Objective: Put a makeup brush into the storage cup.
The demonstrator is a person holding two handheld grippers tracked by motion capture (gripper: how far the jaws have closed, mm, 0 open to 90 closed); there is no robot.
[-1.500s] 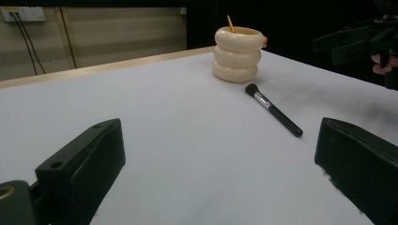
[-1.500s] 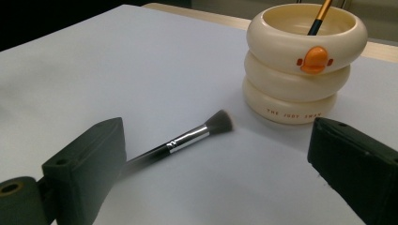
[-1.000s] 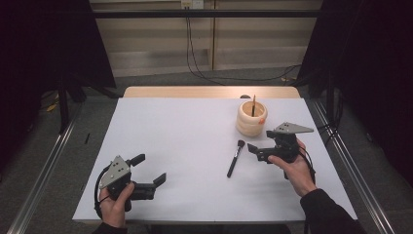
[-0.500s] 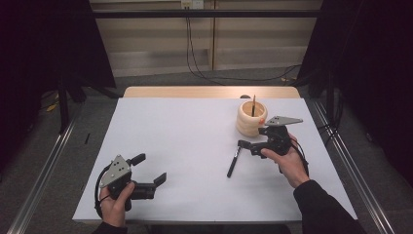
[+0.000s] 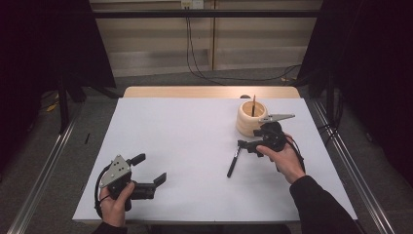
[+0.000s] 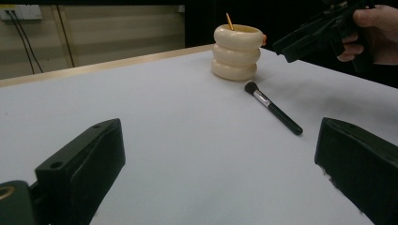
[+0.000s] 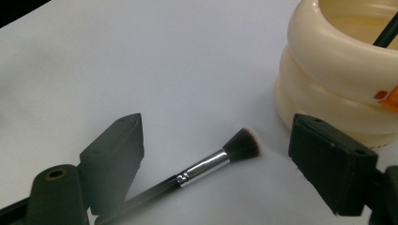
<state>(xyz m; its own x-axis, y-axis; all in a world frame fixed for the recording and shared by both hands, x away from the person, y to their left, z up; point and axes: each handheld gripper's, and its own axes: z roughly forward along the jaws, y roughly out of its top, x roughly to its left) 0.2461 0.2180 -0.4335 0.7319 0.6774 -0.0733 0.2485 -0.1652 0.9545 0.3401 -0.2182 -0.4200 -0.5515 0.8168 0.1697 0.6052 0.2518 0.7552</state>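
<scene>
Right gripper (image 5: 242, 144) is hovering over the bristle end of the makeup brush (image 5: 233, 163) in the high view, its jaws apart and just now narrowing, with nothing pinched yet. That brush is lying flat on the white table (image 5: 185, 141), its long axis running from the head near the gripper down toward the person's side, slightly leftward. The ribbed cream holder (image 5: 251, 118) is standing just beyond it, with one thin stick rising out of it. Left gripper (image 5: 152, 179) is resting well apart at the near left corner, so the right hand is by far the nearer one.

Looking along the left gripper's view, its own jaws are standing wide with bare table between them; the brush (image 6: 273, 108) is lying far ahead, head toward the holder (image 6: 236, 51), and the other gripper (image 6: 309, 40) is hanging above.

Seen from the right gripper's view, the brush (image 7: 211, 161) is sitting between the two open jaws, handle slanting under the left one, bristles pointing at the holder (image 7: 338, 70) just beside the right one. A dark stem is leaning inside that holder.
</scene>
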